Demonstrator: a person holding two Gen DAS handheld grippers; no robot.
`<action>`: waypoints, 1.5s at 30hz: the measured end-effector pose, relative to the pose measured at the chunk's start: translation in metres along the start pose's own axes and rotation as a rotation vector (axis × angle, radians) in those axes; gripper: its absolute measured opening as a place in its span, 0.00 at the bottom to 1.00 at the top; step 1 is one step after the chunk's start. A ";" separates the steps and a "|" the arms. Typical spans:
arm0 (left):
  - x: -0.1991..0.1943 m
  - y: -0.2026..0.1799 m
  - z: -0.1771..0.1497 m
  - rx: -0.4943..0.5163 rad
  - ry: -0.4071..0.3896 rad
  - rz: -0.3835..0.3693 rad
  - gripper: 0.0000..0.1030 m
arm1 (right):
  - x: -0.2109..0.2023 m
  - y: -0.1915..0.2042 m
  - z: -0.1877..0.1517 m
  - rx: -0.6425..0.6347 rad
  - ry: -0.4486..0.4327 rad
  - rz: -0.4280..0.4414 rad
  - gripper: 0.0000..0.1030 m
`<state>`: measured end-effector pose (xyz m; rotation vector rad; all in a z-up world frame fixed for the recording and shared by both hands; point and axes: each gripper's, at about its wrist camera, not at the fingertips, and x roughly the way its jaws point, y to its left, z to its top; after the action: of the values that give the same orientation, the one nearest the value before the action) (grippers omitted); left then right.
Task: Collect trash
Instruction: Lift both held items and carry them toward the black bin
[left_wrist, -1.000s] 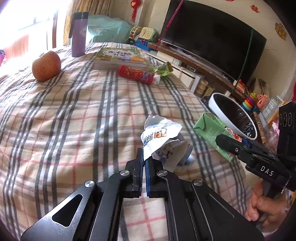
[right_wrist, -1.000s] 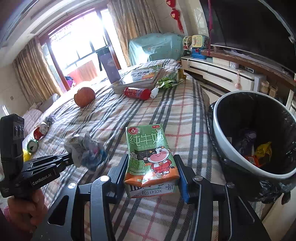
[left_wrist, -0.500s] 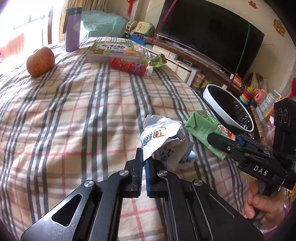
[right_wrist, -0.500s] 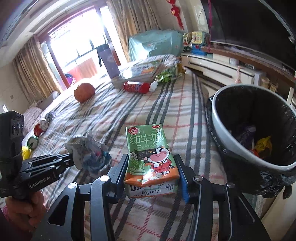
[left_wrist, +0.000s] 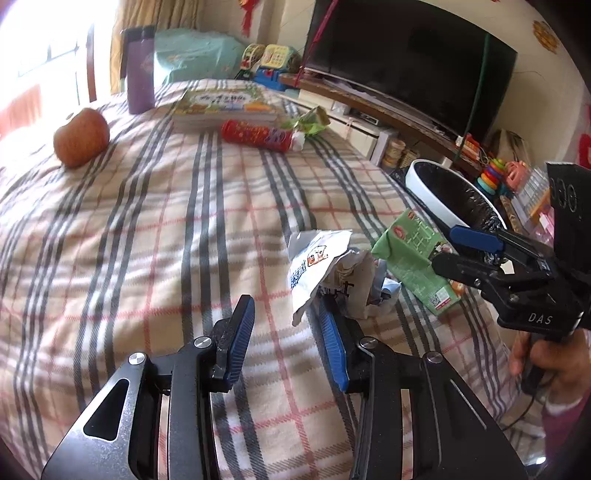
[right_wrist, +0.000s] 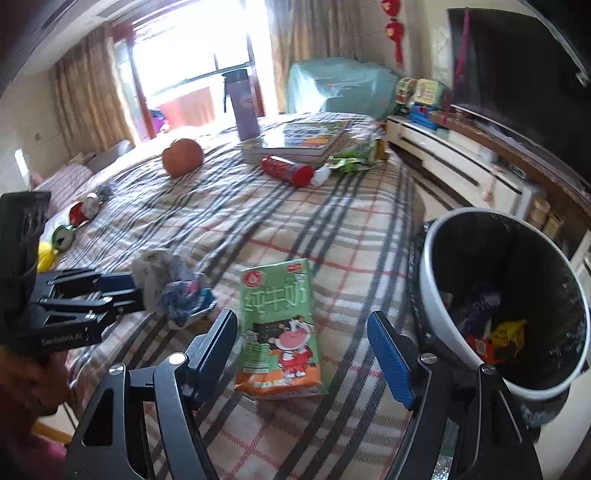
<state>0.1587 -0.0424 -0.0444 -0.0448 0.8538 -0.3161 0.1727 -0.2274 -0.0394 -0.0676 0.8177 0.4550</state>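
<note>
Lying flat on the plaid bed (right_wrist: 280, 221), the green milk carton (right_wrist: 279, 328) runs lengthwise straight out from the right tongs (right_wrist: 303, 350), its top end toward the far books; those jaws are opening, pads clear of both its sides, beside the black-lined bin (right_wrist: 436, 295). Left of it, the left tongs (left_wrist: 286, 332) are opening too, a crumpled wrapper (left_wrist: 325, 266) draped against the right pad only
</note>
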 end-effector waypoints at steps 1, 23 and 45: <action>-0.001 -0.001 0.003 0.015 -0.009 -0.003 0.35 | 0.002 0.002 0.001 -0.018 0.005 -0.003 0.72; 0.032 -0.025 0.028 0.027 0.001 -0.112 0.51 | -0.002 -0.026 -0.018 0.211 -0.024 0.004 0.42; 0.004 -0.050 0.025 0.009 -0.041 -0.119 0.18 | -0.029 -0.031 -0.022 0.289 -0.107 0.001 0.41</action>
<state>0.1675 -0.0933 -0.0226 -0.0938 0.8104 -0.4298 0.1534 -0.2706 -0.0374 0.2236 0.7709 0.3345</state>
